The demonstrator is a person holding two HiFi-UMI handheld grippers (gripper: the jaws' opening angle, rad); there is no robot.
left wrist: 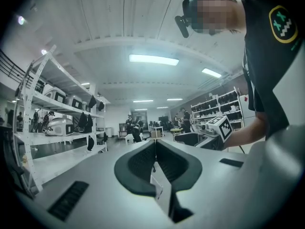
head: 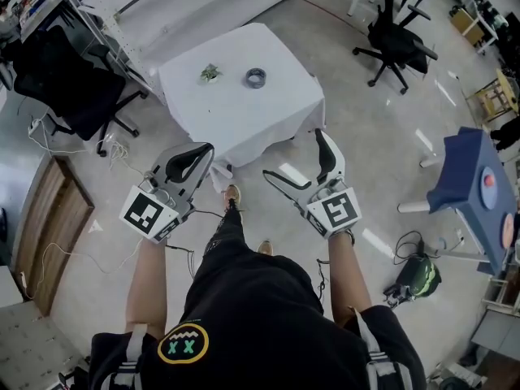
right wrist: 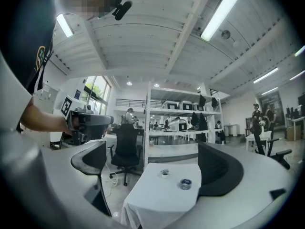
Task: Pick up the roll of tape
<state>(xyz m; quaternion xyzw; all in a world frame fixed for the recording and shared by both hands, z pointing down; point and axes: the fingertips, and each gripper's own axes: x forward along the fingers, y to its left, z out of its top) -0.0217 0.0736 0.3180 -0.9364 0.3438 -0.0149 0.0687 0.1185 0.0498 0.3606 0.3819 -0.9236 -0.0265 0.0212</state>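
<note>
The small grey roll of tape (head: 256,77) lies on the white-draped table (head: 236,120), out of reach. The right gripper (head: 292,154) gapes wide and empty, probably readied for it. The left gripper (head: 203,149) rests pinched together, holding nothing.

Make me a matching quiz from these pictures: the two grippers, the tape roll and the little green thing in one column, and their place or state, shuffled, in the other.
Column one
1. left gripper
2. right gripper
3. roll of tape
4. small green object

Column two
A. fingers apart, nothing between them
B. on the white table, right one of the two items in the head view
C. fingers closed together
D. on the white table, left one of the two items

Pairs: 1-C, 2-A, 3-B, 4-D
</note>
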